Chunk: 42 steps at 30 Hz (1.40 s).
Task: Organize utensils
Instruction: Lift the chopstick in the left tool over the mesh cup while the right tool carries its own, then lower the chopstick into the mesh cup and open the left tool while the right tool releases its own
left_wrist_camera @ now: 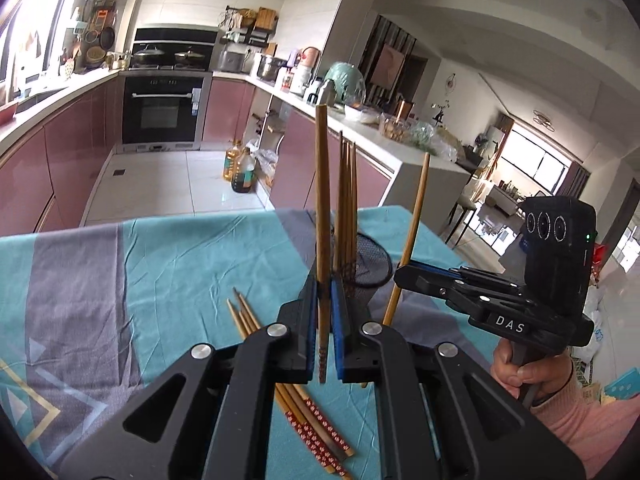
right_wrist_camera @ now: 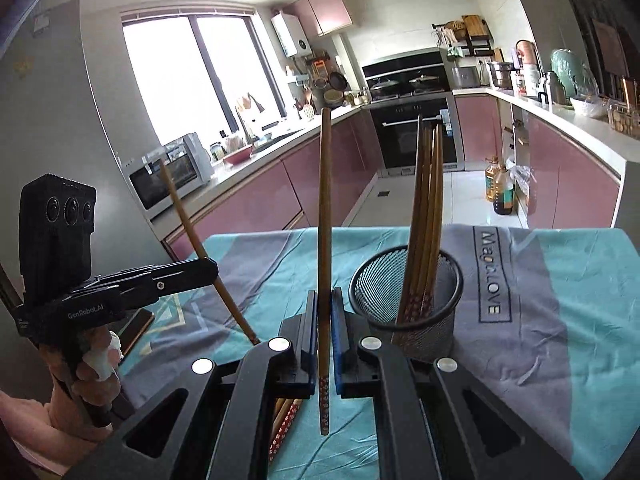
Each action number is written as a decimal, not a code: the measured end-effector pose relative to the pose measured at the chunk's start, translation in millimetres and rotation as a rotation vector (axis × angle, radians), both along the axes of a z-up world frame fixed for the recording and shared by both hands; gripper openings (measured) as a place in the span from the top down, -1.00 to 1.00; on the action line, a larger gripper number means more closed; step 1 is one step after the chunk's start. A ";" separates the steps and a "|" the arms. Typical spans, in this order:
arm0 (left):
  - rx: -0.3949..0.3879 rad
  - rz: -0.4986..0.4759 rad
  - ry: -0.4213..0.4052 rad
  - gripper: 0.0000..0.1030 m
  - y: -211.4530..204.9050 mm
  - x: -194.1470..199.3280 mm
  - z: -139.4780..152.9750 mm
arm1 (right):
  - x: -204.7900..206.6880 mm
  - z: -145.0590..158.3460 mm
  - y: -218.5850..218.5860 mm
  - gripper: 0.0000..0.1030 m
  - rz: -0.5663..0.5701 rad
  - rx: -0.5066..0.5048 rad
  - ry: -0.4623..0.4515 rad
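My left gripper (left_wrist_camera: 323, 280) is shut on one wooden chopstick (left_wrist_camera: 321, 184) that stands upright, patterned red end down. My right gripper (right_wrist_camera: 324, 296) is shut on another upright chopstick (right_wrist_camera: 325, 208). Each gripper shows in the other's view: the right gripper (left_wrist_camera: 400, 274) with its slanted chopstick (left_wrist_camera: 416, 208), and the left gripper (right_wrist_camera: 214, 270) with its slanted chopstick (right_wrist_camera: 188, 220). A black mesh holder (right_wrist_camera: 408, 300) with several chopsticks (right_wrist_camera: 428, 200) in it stands just beyond both grippers. Several loose chopsticks (left_wrist_camera: 316, 420) lie on the cloth below my left gripper.
The table wears a teal and grey cloth (right_wrist_camera: 560, 300); its far edge (left_wrist_camera: 200, 218) drops to a tiled kitchen floor. Oil bottles (left_wrist_camera: 240, 172) stand on that floor. Pink cabinets and crowded counters (left_wrist_camera: 380, 128) line the room. A hand in a pink sleeve (left_wrist_camera: 532, 372) holds the right gripper.
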<state>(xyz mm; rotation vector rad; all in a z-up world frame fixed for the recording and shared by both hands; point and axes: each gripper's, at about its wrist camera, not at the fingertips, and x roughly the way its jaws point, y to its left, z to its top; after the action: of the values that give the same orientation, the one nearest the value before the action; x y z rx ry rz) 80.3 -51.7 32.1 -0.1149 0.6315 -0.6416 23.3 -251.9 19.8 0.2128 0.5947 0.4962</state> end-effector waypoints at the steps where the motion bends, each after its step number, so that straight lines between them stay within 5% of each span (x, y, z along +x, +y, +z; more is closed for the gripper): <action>1: -0.003 0.001 -0.012 0.86 -1.3 0.6 4.9 | 0.7 3.7 -2.1 0.89 -0.003 0.001 -0.010; 18: -0.076 -0.028 -0.124 0.86 -26.0 16.5 74.2 | 16.9 53.1 -30.7 0.89 -0.059 0.006 -0.146; 28: -0.004 -0.034 -0.127 0.86 -49.1 27.0 69.5 | 35.1 56.7 -33.6 0.89 -0.097 0.004 -0.163; 42: 0.133 -0.107 -0.032 0.86 -80.9 42.7 30.0 | 61.6 16.1 -26.1 0.89 -0.108 -0.047 -0.038</action>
<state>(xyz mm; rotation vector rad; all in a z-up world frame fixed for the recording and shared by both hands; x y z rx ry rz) 123.0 -132.6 62.1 0.0532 0.6507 -0.7010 84.9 -278.0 35.9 0.1897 0.5543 0.3811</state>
